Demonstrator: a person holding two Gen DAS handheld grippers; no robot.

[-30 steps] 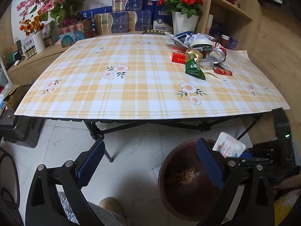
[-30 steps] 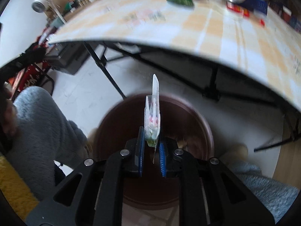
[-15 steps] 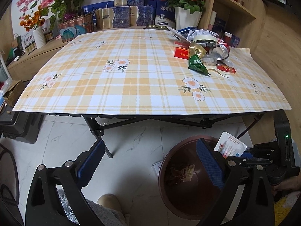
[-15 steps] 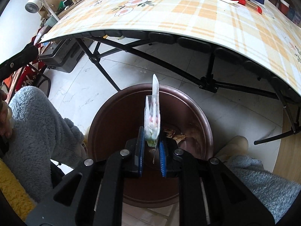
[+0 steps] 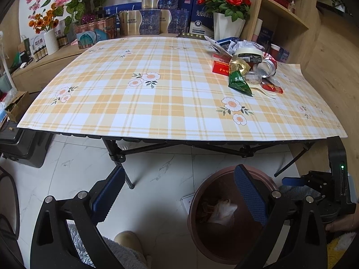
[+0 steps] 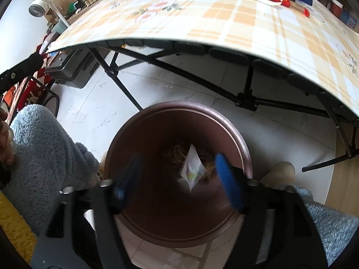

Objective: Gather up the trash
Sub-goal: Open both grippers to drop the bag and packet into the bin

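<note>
A brown round bin (image 6: 228, 127) stands on the floor in front of the table; it also shows in the left wrist view (image 5: 197, 192). My right gripper (image 6: 179, 174) is open above the bin. A white packet (image 6: 192, 168) is inside the bin, on other scraps; it also shows in the left wrist view (image 5: 222, 208). My left gripper (image 5: 179, 192) is open and empty, held low before the table. A trash pile (image 5: 244, 65) lies on the table's far right: a green wrapper (image 5: 239, 83), a crushed can (image 5: 265, 67), a red box (image 5: 221, 67).
The table has a yellow plaid cloth (image 5: 157, 94) and black folding legs (image 5: 116, 154). Boxes and flower vases (image 5: 226, 27) stand behind it. Wooden shelves (image 5: 287, 6) are at the right. A black case (image 5: 24, 148) sits on the floor at left.
My right gripper has opened and let go of the white packet, which has dropped into the bin. The left gripper has hardly moved.
</note>
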